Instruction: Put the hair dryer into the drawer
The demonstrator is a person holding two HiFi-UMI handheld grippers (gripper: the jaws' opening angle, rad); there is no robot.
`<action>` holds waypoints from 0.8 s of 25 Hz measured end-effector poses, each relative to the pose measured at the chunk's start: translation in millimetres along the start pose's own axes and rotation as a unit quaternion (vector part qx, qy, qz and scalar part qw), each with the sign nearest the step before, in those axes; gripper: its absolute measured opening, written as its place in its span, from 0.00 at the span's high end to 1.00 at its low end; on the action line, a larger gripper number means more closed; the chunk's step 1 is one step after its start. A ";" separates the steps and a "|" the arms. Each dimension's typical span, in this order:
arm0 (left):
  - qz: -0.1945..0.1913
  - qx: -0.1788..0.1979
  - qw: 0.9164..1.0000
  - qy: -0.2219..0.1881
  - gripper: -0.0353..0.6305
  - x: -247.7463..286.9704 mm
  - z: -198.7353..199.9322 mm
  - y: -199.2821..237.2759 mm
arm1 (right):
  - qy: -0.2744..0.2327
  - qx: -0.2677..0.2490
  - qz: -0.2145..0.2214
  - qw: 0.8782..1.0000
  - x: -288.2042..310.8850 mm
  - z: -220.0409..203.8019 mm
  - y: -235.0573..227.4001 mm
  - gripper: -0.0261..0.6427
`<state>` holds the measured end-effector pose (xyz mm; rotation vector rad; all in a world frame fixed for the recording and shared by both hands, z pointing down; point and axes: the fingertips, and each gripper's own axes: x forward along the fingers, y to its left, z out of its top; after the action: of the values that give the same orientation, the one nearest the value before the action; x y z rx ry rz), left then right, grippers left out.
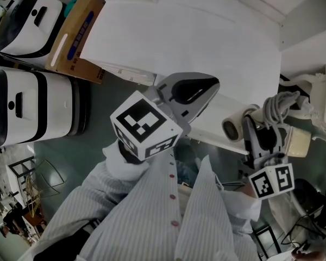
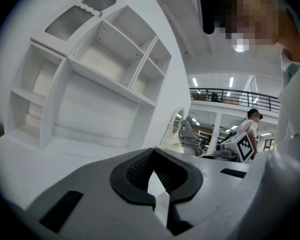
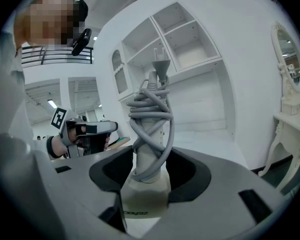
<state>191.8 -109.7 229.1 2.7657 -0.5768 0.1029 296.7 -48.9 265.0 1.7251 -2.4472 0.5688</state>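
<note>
From the head view we see the left gripper [image 1: 193, 91] raised over the front edge of the white desk [image 1: 179, 37]. The right gripper [image 1: 261, 145] is lower and off the desk's right end, with the hair dryer [image 1: 236, 126] in it. The dryer's round nozzle faces the left gripper.

Only the right gripper view shows the hold closely. The jaws are clamped on the dryer's handle, just below where the grey cord [image 3: 150, 109] is wound round it, and the plug [image 3: 161, 63] sticks up at the top. The dryer's body fills the bottom of that view, so its shape is hard to make out there.

The left gripper view shows its jaws drawn together at the tips with nothing between them. Beyond them stands a white shelf unit [image 2: 100, 84] that the head view cuts off.

A cardboard box [image 1: 76, 34] shows only in the head view. We cannot tell from any view which white panel is the drawer. The person's sleeves hide the floor below the grippers.
</note>
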 end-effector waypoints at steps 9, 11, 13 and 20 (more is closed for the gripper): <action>0.018 0.001 1.000 0.022 0.93 -6.1 -32.4 20.1 | 0.066 -0.006 0.010 0.998 21.5 -51.0 -2.1 0.68; 0.021 -0.002 0.999 0.027 0.93 -8.4 -41.1 24.3 | 0.080 -0.008 0.013 0.997 28.2 -63.7 -0.9 0.68; 0.021 -0.004 0.999 0.032 0.93 -8.8 -49.1 28.1 | 0.092 -0.007 0.016 0.996 34.9 -75.8 -1.0 0.68; 0.028 -0.010 0.999 0.035 0.93 -1.4 -76.8 36.3 | 0.136 -0.012 0.028 0.990 48.9 -122.0 -4.9 0.68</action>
<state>175.5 -116.4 312.3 2.7155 -0.6348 0.2051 267.3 -50.9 393.2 1.4639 -2.3062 0.7231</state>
